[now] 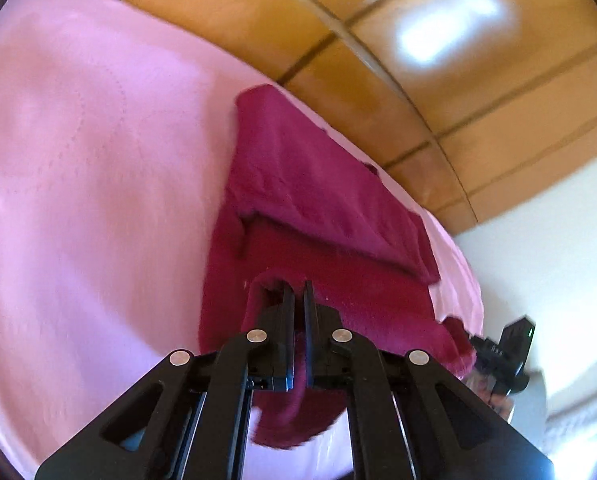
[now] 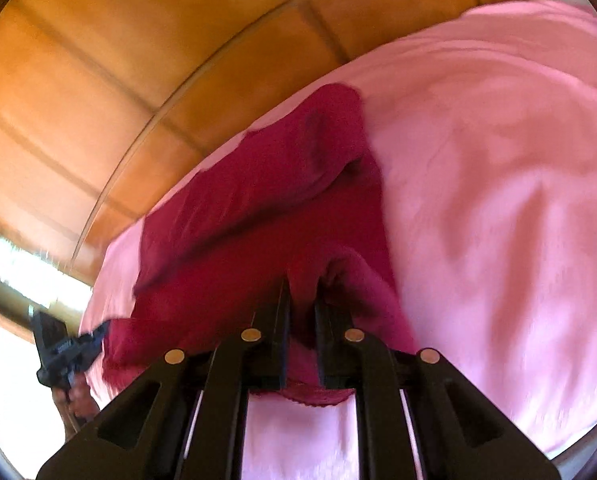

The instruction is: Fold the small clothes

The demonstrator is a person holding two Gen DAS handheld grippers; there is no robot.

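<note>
I am working in what looks like a home — a bedroom, most likely. A soft pink sheet is spreading under me like bedding, wrinkling in the right wrist view. Beyond its edge, a floor of large terracotta tiles with dark grout lines is catching a bright patch of daylight. A pale wall is rising at the side, and something like a window or glazed door is glowing low in the right wrist view — blurred, so I cannot tell which.

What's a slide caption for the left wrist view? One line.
Left gripper pinches the magenta garment over pink sheet.
</note>
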